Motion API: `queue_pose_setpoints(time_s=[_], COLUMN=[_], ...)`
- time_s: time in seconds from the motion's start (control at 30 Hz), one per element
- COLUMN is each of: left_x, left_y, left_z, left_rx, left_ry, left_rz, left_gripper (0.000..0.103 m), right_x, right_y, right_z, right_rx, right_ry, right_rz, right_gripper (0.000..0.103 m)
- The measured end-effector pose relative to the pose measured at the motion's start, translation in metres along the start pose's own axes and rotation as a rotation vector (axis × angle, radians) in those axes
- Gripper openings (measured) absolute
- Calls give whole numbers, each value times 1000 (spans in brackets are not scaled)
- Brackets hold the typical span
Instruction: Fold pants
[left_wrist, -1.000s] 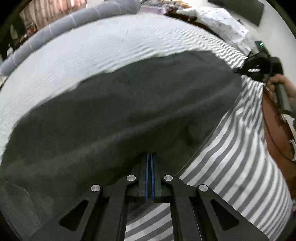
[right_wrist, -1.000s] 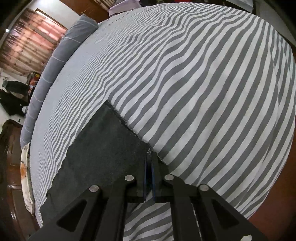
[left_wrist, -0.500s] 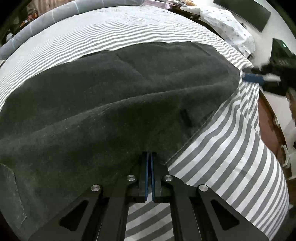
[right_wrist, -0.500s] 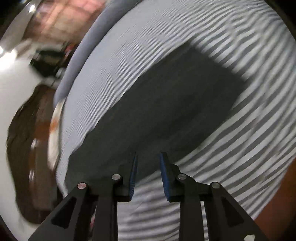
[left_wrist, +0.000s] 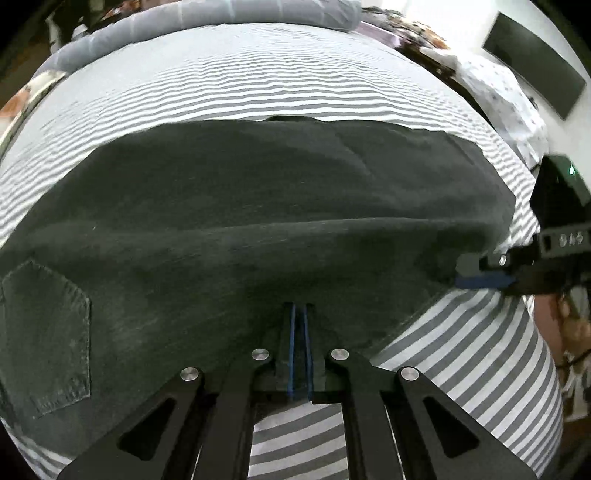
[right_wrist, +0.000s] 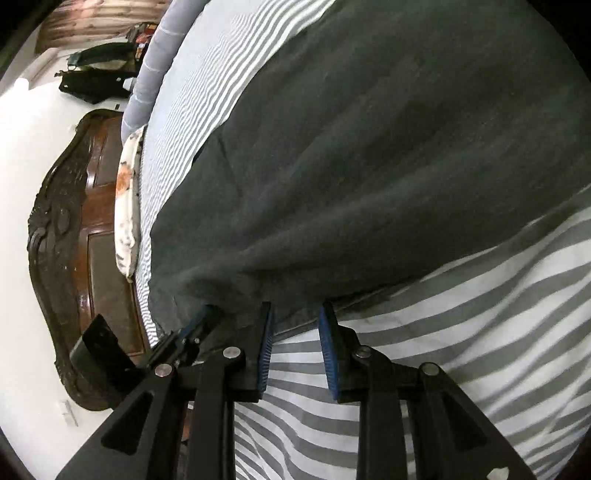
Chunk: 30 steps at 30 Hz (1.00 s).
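In the left wrist view, the left gripper (left_wrist: 300, 325) is pinching the near edge of the dark charcoal denim pants (left_wrist: 258, 221), its blue-padded fingers (left_wrist: 293, 332) pressed together on the fabric. The pants are lying spread across the grey-and-white striped bedsheet (left_wrist: 461, 350), with a stitched back pocket (left_wrist: 48, 332) showing at the lower left of the cloth. At the right edge of this view the right gripper (left_wrist: 480, 275) is sitting at the corner of the pants, its black body touching the fabric, though from here it cannot be told whether it is gripping. A long grey bolster pillow (left_wrist: 207, 22) is lying along the far side of the bed, and a dark rectangular screen (left_wrist: 535, 62) is hanging on the white wall at the upper right. In the right wrist view, the right gripper (right_wrist: 295, 347) is standing with its jaws apart, the blue pads (right_wrist: 266, 354) separated and holding nothing, poised just at the hem of the pants (right_wrist: 369, 147) where the cloth is meeting the striped sheet (right_wrist: 461, 350). The left gripper (right_wrist: 199, 321) is showing at the lower left, closed on the edge of the pants. A carved dark wooden headboard (right_wrist: 74, 258) is standing beyond the bed at the left.
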<state>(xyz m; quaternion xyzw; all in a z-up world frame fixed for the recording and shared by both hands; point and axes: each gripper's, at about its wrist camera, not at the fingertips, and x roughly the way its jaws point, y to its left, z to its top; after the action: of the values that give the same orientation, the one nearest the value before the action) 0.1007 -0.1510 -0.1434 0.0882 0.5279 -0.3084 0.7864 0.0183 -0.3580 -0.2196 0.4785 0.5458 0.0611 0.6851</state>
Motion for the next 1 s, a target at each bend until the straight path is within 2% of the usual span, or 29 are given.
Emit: queue_pose_setpoints(time_s=[0.13, 0.3, 0.33, 0.37, 0.4, 0.63, 0.73, 0.8, 0.9, 1.0], left_x=[-3, -7, -7, -8, -8, -23, -28, -28, -18, -8], left_y=[7, 9, 10, 12, 13, 19, 25, 30, 38, 46], left_z=[-1, 0, 0, -1, -1, -1, -4, -6, -11, -17], left_rx=[-29, -37, -42, -46, -50, -51, -55, -68, -88, -118], left_ry=[-4, -18, -22, -23, -21, -46, -48, -39, 26, 67], left_rz=[-4, 4, 4, 6, 10, 24, 27, 42, 86, 90], left_gripper=[5, 6, 6, 6, 6, 6, 7, 12, 17, 17], right_x=[13, 13, 13, 14, 11, -12, -5, 6, 16, 18], right_y=[4, 6, 6, 7, 7, 8, 11, 6, 8, 19], right_z=[1, 8, 10, 10, 9, -2, -8, -7, -2, 1], right_rx=[-1, 44, 36, 33, 27, 3, 2, 14, -7, -50], right_ry=[-40, -107, -107, -103, -105, -76, -38, -9, 3, 33], right_rz=[-46, -23, -19, -10, -1, -15, -96, -155, -215, -257], right_gripper=[24, 24, 21, 11, 9, 4, 4, 4, 3, 13])
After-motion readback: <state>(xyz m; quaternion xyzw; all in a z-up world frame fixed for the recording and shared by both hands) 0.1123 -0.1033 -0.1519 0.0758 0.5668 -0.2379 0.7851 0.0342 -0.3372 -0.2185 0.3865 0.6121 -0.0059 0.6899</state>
